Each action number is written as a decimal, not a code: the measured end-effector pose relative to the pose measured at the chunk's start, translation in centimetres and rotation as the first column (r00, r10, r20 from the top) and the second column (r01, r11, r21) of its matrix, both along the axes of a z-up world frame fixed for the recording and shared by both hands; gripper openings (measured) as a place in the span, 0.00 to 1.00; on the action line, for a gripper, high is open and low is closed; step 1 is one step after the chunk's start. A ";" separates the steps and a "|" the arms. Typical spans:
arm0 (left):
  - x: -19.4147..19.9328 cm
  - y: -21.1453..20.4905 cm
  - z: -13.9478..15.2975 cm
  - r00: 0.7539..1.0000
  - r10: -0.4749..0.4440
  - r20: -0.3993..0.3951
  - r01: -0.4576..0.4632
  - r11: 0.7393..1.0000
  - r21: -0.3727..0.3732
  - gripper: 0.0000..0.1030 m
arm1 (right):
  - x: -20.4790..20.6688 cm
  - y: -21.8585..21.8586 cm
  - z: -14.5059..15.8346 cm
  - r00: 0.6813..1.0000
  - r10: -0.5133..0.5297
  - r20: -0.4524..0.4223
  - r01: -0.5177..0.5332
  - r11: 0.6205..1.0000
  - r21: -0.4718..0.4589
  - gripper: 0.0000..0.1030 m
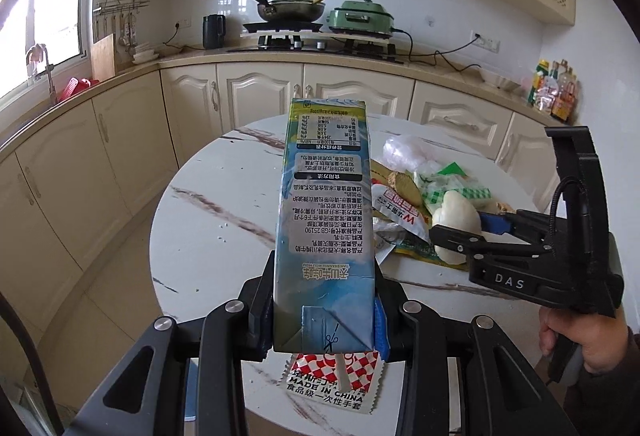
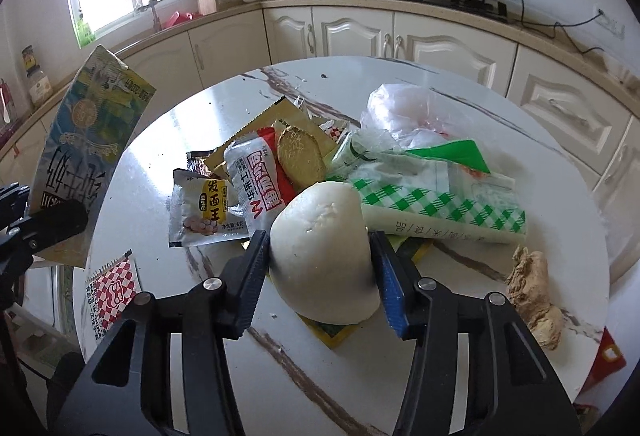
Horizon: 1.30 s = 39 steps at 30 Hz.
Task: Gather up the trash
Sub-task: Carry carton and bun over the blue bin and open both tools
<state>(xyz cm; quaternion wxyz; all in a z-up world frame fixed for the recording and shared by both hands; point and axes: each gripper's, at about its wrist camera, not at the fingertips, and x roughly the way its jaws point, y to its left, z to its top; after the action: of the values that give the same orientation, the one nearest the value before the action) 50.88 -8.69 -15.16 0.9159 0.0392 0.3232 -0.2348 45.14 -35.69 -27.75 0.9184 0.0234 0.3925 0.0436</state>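
Note:
My left gripper [image 1: 324, 320] is shut on a blue milk carton [image 1: 326, 220] and holds it above the round marble table [image 1: 212, 203]; the carton also shows at the left of the right wrist view [image 2: 80, 139]. My right gripper [image 2: 320, 268] is shut on a white steamed bun [image 2: 320, 252], seen low over the table at the near side of the trash pile; it shows in the left wrist view too [image 1: 456, 222]. The pile holds snack wrappers [image 2: 256, 187], a green-checked bag [image 2: 432, 195] and a clear plastic bag [image 2: 404, 107].
A red-checked glove packet [image 2: 114, 292] lies at the table's near left edge. A piece of ginger [image 2: 534, 300] lies at the right. Kitchen counters and cabinets [image 1: 260, 91] wrap around behind, with a stove and pan [image 1: 292, 9].

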 end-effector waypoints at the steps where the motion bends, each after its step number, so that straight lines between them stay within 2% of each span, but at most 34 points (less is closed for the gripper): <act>1: -1.0 0.8 0.2 1.000 0.005 0.004 -0.005 1.000 -0.009 0.33 | -0.3 -0.3 0.3 1.000 -0.009 0.005 0.009 1.000 0.006 0.47; 4: -3.2 3.3 0.7 1.000 0.021 0.024 -0.020 0.999 -0.026 0.33 | -2.0 -1.6 2.2 0.996 -0.077 0.042 0.077 0.997 0.017 0.46; 7: -5.6 6.3 1.3 0.997 0.063 0.044 -0.062 0.998 -0.031 0.33 | -2.8 -1.1 4.8 0.992 -0.091 0.084 0.089 0.996 0.025 0.46; 10: -7.3 9.1 1.5 0.991 0.123 0.056 -0.121 0.992 -0.026 0.33 | -2.9 3.6 7.2 0.991 -0.024 0.131 0.021 1.000 0.021 0.46; 13: -8.7 13.1 1.0 0.979 0.195 0.054 -0.195 0.981 -0.018 0.33 | -2.3 11.0 8.7 0.977 0.132 0.167 -0.142 0.989 0.048 0.47; 16: -9.6 17.4 -0.2 0.959 0.280 0.039 -0.281 0.960 0.004 0.33 | -1.3 17.2 8.4 0.955 0.243 0.168 -0.258 0.964 0.071 0.47; 18: -10.1 20.3 -1.5 0.942 0.336 0.013 -0.337 0.941 0.021 0.33 | 0.1 22.9 7.6 0.932 0.327 0.155 -0.343 0.935 0.092 0.47; 22: -9.8 24.8 -4.7 0.904 0.424 -0.059 -0.421 0.905 0.060 0.33 | 2.6 30.0 4.6 0.907 0.407 0.109 -0.418 0.900 0.121 0.47; 23: -9.6 25.8 -5.9 0.895 0.438 -0.083 -0.434 0.899 0.065 0.33 | 3.8 32.3 3.2 0.900 0.427 0.088 -0.435 0.892 0.121 0.47; 27: -7.2 27.9 -10.2 0.866 0.458 -0.201 -0.447 0.889 0.099 0.33 | 7.8 36.1 -3.4 0.893 0.449 -0.027 -0.442 0.888 0.126 0.47; 32: -3.9 29.0 -16.0 0.839 0.436 -0.326 -0.424 0.899 0.110 0.33 | 13.6 36.8 -13.4 0.889 0.413 -0.199 -0.381 0.907 0.179 0.48; 33: -3.2 28.9 -17.2 0.834 0.426 -0.351 -0.414 0.903 0.113 0.33 | 13.8 36.9 -14.2 0.887 0.410 -0.211 -0.376 0.908 0.187 0.48; 35: -2.2 29.0 -19.0 0.829 0.408 -0.383 -0.398 0.911 0.109 0.33 | 16.2 36.8 -17.8 0.876 0.387 -0.289 -0.335 0.918 0.215 0.49; 39: 0.2 28.8 -21.0 0.812 0.408 -0.417 -0.394 0.911 0.123 0.35 | 18.0 36.9 -20.9 0.865 0.365 -0.344 -0.300 0.926 0.228 0.51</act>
<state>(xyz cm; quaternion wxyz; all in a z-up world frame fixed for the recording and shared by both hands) 51.12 20.07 -36.13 0.8486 -0.0692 0.5233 -0.0344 63.15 1.18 -48.67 0.7982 0.0401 0.5557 0.2288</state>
